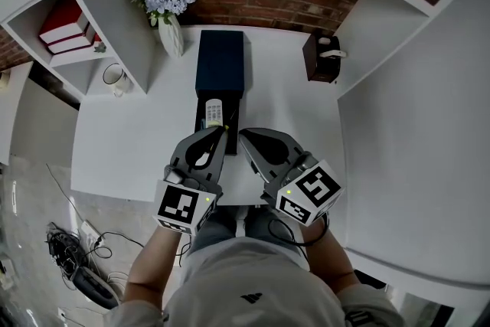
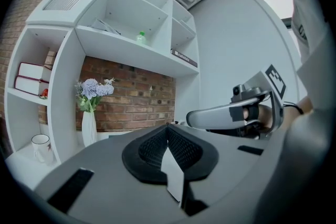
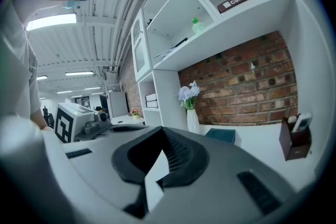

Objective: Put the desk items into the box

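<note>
left gripper (image 1: 222,132): jaws pressed together with nothing between them. Its own view showed just the 2 ribbed pads meeting, and its tip pointed up-frame at the near end of the box.
right gripper (image 1: 245,136): same deal, clamped shut on nothing. It sat just right of the left one at lower centre of the head view.
box (image 1: 220,57): dark blue, upper centre, back against the brick wall. A black tray (image 1: 232,105) stuck out of its lower end toward the grippers.
white item (image 1: 213,112): a flat white gadget lay on that tray with a thin yellowish thing beside it. I couldn't tell if it sat down inside the tray or just on top.
other desk stuff: a brown holder (image 1: 318,65) at upper right had a white thing (image 1: 332,53) poking out. A mug (image 1: 115,78) stood at the left by the shelves and a vase (image 1: 171,33) just left of the box. All 3 were apart from the box.
stage: my read is that it fit 2 stories. Either the claws had just let the gadget go into the tray, or they were parked before reaching for something.
doing it well: both tips were very near the tray's lower edge, so I'd have kept them level and clear of it — a bump would shove the tray. Shut jaws can't pick anything up, so any grab would have needed them spread before contact.
</note>
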`<state>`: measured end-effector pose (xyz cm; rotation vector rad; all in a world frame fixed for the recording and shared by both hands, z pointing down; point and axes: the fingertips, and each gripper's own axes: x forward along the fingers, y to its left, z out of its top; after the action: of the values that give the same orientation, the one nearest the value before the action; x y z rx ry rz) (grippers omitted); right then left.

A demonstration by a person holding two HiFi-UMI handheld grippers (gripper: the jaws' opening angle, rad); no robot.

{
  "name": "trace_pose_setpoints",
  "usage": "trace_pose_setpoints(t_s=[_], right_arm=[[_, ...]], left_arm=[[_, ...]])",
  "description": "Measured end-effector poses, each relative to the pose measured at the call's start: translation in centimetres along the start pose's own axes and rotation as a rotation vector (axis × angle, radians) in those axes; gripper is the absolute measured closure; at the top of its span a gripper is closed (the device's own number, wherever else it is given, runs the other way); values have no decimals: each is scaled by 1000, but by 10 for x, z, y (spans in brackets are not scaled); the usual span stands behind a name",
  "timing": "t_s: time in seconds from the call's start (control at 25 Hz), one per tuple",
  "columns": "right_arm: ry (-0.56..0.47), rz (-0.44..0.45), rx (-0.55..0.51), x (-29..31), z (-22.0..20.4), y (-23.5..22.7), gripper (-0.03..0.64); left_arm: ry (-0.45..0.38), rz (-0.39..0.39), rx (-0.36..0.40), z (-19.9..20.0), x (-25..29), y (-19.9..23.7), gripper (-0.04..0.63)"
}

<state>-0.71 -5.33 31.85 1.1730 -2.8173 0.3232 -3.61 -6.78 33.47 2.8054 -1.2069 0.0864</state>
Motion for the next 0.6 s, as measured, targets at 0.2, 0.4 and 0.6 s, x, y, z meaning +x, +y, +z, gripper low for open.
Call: trace_pose_setpoints(t_s=[0.2, 0.4, 0.6], right_arm=[[4, 19, -5, 3, 0, 4, 609], [11, 47, -8, 6, -1, 8, 609], [14, 74, -10, 10, -2, 13, 609]], left_arm=[[-5, 20, -2, 1, -6, 1, 584], [-8, 50, -3, 1, -12, 3, 584], [-11, 80, -3, 1, -18, 5, 584]])
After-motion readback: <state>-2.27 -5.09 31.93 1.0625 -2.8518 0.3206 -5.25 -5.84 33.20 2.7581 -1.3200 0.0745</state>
